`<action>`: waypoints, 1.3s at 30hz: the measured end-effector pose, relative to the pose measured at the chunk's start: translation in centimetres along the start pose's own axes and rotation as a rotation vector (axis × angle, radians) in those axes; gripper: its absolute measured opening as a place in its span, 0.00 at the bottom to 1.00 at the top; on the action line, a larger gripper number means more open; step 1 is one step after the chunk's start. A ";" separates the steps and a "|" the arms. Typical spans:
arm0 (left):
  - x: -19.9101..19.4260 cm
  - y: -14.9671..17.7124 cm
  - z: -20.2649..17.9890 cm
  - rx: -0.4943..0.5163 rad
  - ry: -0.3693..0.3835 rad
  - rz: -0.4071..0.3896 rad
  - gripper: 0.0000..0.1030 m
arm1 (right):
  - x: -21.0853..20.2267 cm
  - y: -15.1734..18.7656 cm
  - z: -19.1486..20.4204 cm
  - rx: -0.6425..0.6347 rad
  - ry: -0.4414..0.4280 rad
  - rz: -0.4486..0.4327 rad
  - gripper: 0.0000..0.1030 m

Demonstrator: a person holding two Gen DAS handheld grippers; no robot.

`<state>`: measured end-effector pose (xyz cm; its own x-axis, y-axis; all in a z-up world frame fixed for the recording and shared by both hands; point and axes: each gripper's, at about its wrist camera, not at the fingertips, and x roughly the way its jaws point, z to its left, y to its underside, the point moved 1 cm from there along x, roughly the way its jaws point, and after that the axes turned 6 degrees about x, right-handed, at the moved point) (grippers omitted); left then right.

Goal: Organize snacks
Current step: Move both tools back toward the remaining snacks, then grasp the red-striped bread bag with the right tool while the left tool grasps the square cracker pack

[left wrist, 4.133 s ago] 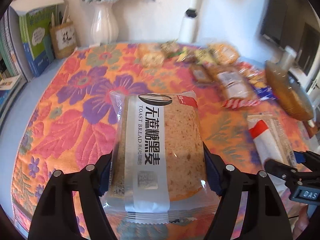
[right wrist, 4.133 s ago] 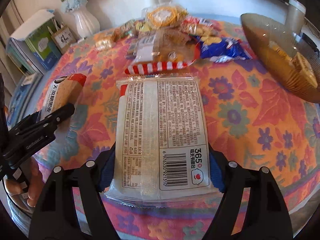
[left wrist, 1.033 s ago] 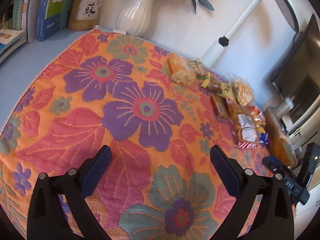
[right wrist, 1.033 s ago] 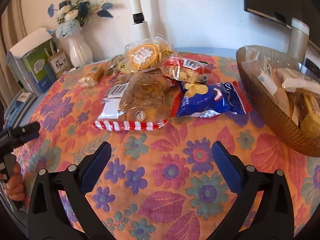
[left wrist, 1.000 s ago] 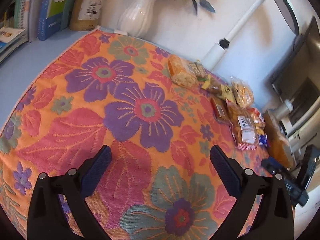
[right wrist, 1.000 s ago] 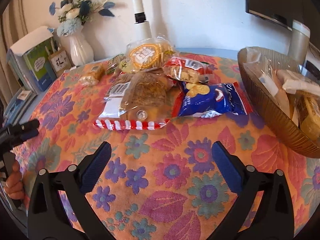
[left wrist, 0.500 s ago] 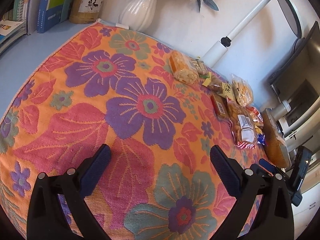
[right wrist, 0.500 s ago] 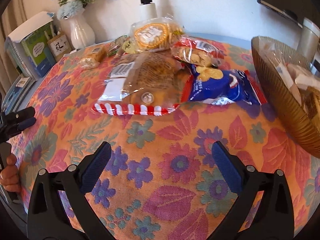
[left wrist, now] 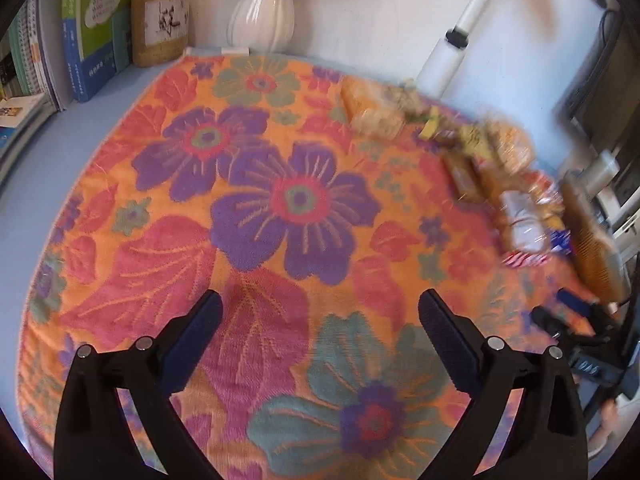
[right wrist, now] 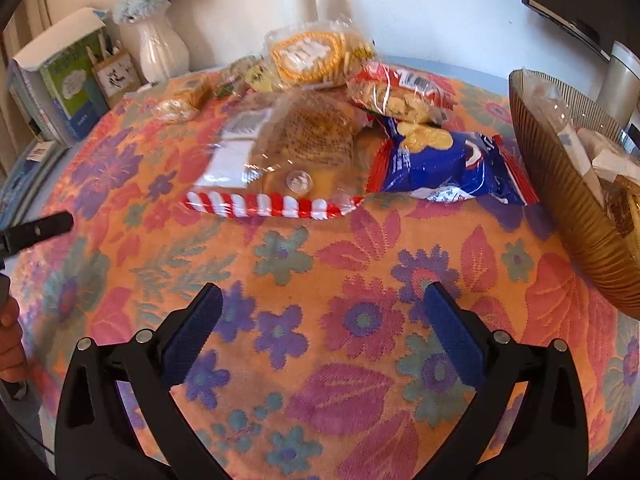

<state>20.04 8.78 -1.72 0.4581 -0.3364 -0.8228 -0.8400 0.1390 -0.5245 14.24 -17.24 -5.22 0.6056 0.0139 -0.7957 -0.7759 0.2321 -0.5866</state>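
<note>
while both are held over the floral cloth [right wrist: 360,272] on the bench, the left gripper [left wrist: 320,320] is spread wide and empty, and the right gripper [right wrist: 320,312] likewise. snacks [right wrist: 312,136] are piled beyond it, left of the bowl [right wrist: 568,208], where more are seen.

Woven matt tablecloth [right wrist: 304,264] (floral), glossy plastic snack wrappers [right wrist: 448,164].
</note>
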 end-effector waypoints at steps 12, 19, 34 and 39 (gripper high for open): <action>-0.9 -12.8 -3.6 0.132 0.048 -0.063 0.95 | -1.1 -7.2 3.2 0.058 -0.007 -0.059 0.97; 9.9 -14.4 -3.3 0.097 0.032 0.051 0.95 | 3.2 -7.9 2.0 0.142 -0.032 -0.030 0.97; 12.9 -14.5 -3.5 0.099 -0.075 0.066 0.45 | 5.5 -6.7 3.2 0.076 0.054 -0.033 0.78; 8.6 -12.9 -3.0 0.072 -0.030 0.042 0.44 | 3.6 -5.6 3.6 0.045 0.050 -0.029 0.72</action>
<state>33.91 1.30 -1.40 0.4327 -0.3011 -0.8498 -0.8358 0.2193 -0.5033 21.38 -14.97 -4.26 0.6172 -0.0419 -0.7857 -0.7488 0.2752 -0.6029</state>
